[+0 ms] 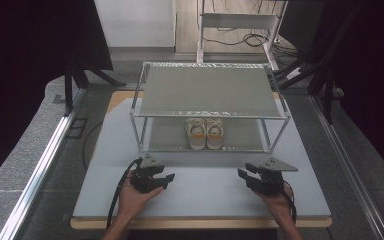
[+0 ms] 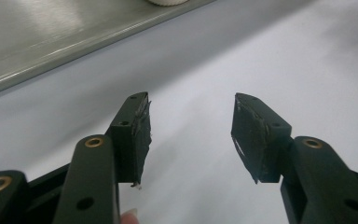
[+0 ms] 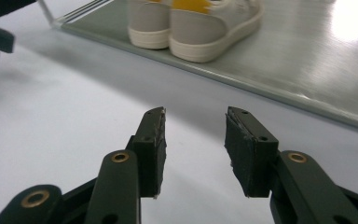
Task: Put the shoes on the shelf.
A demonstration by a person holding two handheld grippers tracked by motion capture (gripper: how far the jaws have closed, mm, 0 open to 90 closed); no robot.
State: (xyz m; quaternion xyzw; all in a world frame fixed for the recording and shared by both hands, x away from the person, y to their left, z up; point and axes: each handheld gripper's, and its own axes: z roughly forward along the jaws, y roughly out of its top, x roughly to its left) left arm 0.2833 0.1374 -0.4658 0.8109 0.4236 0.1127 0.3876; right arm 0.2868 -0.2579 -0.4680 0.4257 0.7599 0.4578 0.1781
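Black left gripper (image 1: 166, 178): we hold it low over the table (image 1: 205, 192), jaws apart, nothing between.
Right gripper (image 1: 244, 175): jaws likewise apart, empty.
Shoes (image 1: 205, 133): we see the pair side by side on the rack's (image 1: 207, 91) lower shelf, beyond both grippers, untouched.

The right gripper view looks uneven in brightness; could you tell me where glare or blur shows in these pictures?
Right gripper view: glare whitens the lower shelf top right, shoes slightly soft. Left gripper view: background blurred, a sheen on the shelf edge. High view: both sides fall into darkness.
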